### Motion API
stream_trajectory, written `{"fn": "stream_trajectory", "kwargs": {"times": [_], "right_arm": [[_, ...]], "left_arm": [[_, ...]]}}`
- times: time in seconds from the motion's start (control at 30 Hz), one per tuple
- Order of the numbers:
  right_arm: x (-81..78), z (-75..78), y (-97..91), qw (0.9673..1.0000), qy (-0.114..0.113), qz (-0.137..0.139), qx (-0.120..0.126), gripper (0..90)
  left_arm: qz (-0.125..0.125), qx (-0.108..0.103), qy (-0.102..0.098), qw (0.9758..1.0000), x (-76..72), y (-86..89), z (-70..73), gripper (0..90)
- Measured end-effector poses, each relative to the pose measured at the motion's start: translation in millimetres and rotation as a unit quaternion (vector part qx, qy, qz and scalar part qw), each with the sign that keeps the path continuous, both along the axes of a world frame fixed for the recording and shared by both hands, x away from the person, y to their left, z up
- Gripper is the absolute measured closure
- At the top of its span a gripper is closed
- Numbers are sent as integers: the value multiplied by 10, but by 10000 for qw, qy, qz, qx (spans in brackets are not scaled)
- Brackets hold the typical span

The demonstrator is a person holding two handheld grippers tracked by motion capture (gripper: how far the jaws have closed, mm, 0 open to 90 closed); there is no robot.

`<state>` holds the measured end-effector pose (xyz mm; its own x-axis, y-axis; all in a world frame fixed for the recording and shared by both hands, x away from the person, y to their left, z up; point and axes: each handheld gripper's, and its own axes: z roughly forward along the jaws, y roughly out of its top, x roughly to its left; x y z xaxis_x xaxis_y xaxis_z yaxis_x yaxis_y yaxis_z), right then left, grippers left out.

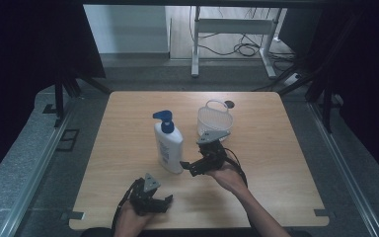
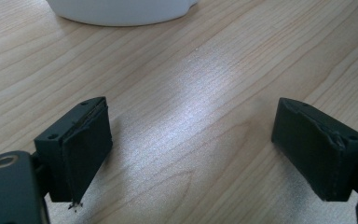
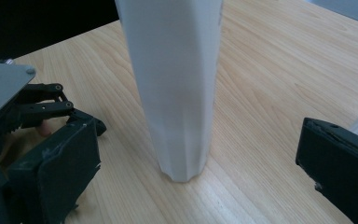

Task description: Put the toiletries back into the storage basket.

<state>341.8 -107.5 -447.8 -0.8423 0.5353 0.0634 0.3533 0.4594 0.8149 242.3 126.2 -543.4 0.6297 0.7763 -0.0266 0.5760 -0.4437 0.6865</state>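
Observation:
A white pump bottle [image 1: 169, 146] with a blue pump head stands upright near the table's middle. My right gripper [image 1: 190, 168] is open just right of its base. In the right gripper view the bottle [image 3: 177, 93] rises between the two jaws, slightly ahead of them and not touched by either. My left gripper [image 1: 166, 203] rests low near the front edge, open, with bare wood between its jaws [image 2: 191, 144]. The bottle's base [image 2: 121, 10] shows farther ahead at the top of the left gripper view.
A white mesh basket [image 1: 215, 120] with a handle stands behind the right gripper, right of the bottle. The wooden table [image 1: 276, 148] has bare room on its left and right sides. Beyond it are a grey floor, cables and a desk frame.

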Motion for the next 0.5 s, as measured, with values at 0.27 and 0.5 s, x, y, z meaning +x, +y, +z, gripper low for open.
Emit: {"fn": "stream_trajectory", "kwargs": {"times": [0.27,0.5], "right_arm": [[64,13,178,9999,4,98,39,0],[122,20,274,9999,-15,111,76,0]], "left_arm": [[6,-7,-9,10000,1,0,-2,114],[7,-2,-11,10000,1,0,-2,114]]}}
